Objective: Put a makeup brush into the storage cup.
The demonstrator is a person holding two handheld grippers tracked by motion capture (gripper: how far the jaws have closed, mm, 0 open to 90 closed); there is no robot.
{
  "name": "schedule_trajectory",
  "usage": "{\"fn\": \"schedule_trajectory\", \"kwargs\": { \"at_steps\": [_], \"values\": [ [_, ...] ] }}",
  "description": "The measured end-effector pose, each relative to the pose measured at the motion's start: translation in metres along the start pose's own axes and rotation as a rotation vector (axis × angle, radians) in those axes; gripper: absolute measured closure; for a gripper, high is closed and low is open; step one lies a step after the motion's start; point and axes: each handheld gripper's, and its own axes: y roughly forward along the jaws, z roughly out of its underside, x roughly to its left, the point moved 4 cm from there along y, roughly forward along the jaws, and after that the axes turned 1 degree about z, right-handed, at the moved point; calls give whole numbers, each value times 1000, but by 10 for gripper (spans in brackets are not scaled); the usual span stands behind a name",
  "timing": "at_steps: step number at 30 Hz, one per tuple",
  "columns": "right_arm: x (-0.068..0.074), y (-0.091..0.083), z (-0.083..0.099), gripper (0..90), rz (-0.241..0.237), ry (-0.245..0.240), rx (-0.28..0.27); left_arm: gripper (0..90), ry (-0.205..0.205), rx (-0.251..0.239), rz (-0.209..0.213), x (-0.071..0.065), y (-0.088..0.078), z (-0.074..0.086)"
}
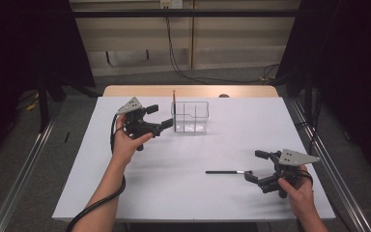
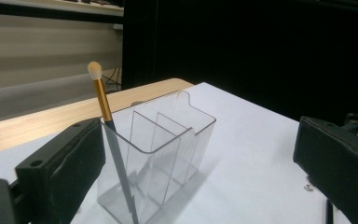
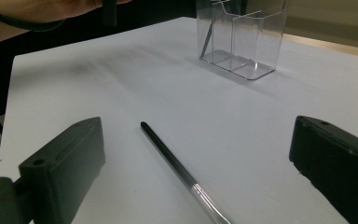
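A clear compartmented organizer [image 1: 190,117] stands at the back middle of the white table. A gold-handled brush [image 1: 174,108] with a pale tip stands upright in its left end compartment. My left gripper [image 1: 160,117] is open just left of the organizer. In the left gripper view the gold-handled brush [image 2: 103,100] rises beside the left jaw, free of both pads, with the organizer [image 2: 168,144] ahead. A black brush [image 1: 224,172] lies flat at the front right. My right gripper [image 1: 256,166] is open at its near end; the black brush [image 3: 177,165] lies on the table between the jaws, untouched.
The white table top [image 1: 174,193] has a bare wooden strip [image 1: 188,91] along its back edge. Metal rails run along the floor on both sides, and cables hang behind the table. The left hand [image 3: 51,7] and its cable show at the top of the right gripper view.
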Motion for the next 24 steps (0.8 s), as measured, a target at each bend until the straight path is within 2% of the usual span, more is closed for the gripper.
{"fn": "schedule_trajectory", "kwargs": {
  "at_steps": [13,19,24],
  "values": [
    [1,1,-1,29,-2,-4,-2,0,16,7,32,-10,-12,11],
    [1,1,-1,29,-4,-7,-1,0,18,20,27,-10,-18,20],
    [1,0,-1,28,-3,-8,-2,0,17,8,20,-11,-26,26]
  ]
}}
